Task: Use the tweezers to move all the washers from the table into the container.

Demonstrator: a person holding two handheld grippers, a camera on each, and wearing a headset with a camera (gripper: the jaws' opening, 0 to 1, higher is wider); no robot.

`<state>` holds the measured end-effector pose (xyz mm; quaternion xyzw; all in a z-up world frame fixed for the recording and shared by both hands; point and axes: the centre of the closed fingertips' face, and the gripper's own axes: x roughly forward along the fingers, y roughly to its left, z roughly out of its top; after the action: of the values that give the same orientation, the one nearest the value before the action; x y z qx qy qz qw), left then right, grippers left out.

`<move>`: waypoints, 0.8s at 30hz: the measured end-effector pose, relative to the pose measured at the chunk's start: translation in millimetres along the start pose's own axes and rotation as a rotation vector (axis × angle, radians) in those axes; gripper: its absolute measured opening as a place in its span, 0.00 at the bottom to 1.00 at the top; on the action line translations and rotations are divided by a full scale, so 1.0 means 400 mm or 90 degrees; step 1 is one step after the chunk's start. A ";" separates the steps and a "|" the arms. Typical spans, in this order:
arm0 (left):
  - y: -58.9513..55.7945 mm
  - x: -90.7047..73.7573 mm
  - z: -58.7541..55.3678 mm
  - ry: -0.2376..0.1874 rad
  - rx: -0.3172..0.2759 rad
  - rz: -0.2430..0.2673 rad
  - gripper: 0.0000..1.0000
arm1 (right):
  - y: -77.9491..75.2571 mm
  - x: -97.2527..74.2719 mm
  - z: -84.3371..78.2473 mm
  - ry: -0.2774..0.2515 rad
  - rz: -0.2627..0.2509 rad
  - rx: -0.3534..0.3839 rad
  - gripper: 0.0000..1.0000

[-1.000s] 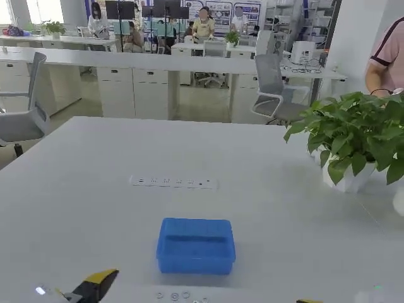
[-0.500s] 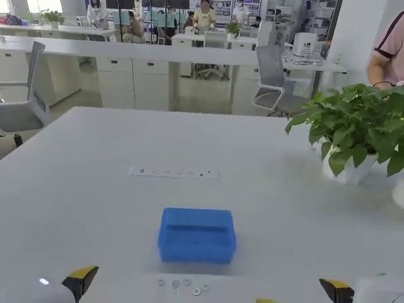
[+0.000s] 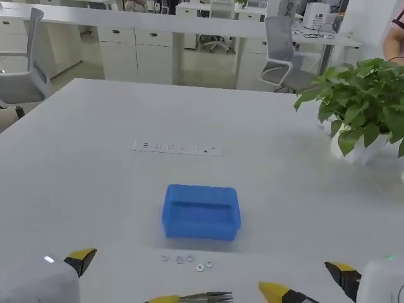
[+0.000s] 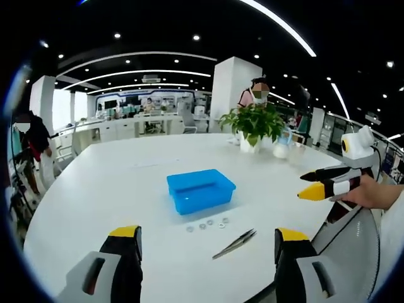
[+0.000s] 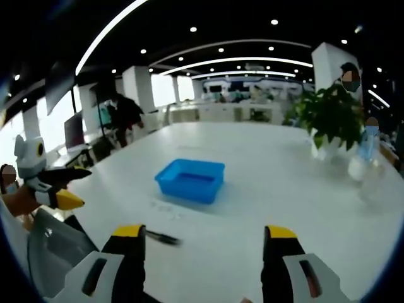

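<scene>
Washers [image 3: 187, 260], tweezers [image 3: 205, 295] near blue container [image 3: 201, 212]

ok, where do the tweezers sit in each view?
Head view: tweezers at the bottom edge, centre, nearer than the washers.
Left gripper view: tweezers lower centre, below-right of the washers.
Right gripper view: tweezers a dark blurred streak, lower left.
Shared landmark: blue container, beyond them in all three.

Looks along the left gripper [image 4: 208, 233], yellow-tipped jaws wide apart above a white table [image 4: 107, 189]. Ahead: a blue container [image 4: 201, 188], washers [image 4: 206, 225] just before it, tweezers [image 4: 235, 243] lying nearer. Far right, the right gripper [image 4: 306, 185] in a hand [image 4: 363, 196].
</scene>
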<state>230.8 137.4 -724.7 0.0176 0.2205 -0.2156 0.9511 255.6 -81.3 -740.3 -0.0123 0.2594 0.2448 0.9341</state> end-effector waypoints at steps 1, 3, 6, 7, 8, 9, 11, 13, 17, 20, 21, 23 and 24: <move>0.004 0.004 0.000 0.001 0.012 0.004 0.86 | 0.003 0.001 0.000 0.001 0.001 0.001 0.74; 0.006 0.013 -0.005 0.009 0.021 0.000 0.85 | 0.007 0.005 -0.003 0.005 0.002 -0.001 0.75; 0.009 0.028 -0.014 0.020 0.032 -0.006 0.85 | 0.006 0.013 -0.008 0.015 0.002 -0.008 0.75; 0.008 0.032 -0.016 0.023 0.035 -0.009 0.84 | 0.003 0.014 -0.006 0.015 0.002 -0.008 0.75; 0.008 0.037 -0.018 0.027 0.040 -0.013 0.84 | 0.002 0.015 -0.004 0.014 0.002 -0.008 0.75; 0.008 0.040 -0.020 0.029 0.042 -0.015 0.83 | -0.001 0.016 -0.001 0.014 0.001 -0.006 0.75; 0.007 0.048 -0.025 0.037 0.047 -0.024 0.82 | -0.003 0.017 0.003 0.011 0.001 -0.001 0.75; 0.005 0.057 -0.037 0.053 0.056 -0.036 0.78 | -0.005 0.019 0.007 0.008 0.002 0.007 0.75; -0.018 0.084 -0.086 0.118 0.104 -0.101 0.59 | -0.002 0.028 -0.001 0.017 0.002 0.008 0.74; -0.032 0.108 -0.110 0.140 0.131 -0.132 0.50 | 0.006 0.029 -0.008 0.021 0.007 0.010 0.73; -0.038 0.115 -0.121 0.152 0.136 -0.144 0.48 | 0.009 0.029 -0.011 0.022 0.009 0.012 0.73; -0.049 0.131 -0.147 0.177 0.145 -0.170 0.41 | 0.012 0.031 -0.020 0.028 0.011 0.012 0.73; -0.050 0.140 -0.156 0.184 0.150 -0.174 0.38 | 0.012 0.031 -0.023 0.031 0.011 0.011 0.72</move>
<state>241.9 104.6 -803.5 0.1294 0.3279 -0.3620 0.8630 258.2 -72.8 -753.7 -0.0076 0.2845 0.2505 0.9253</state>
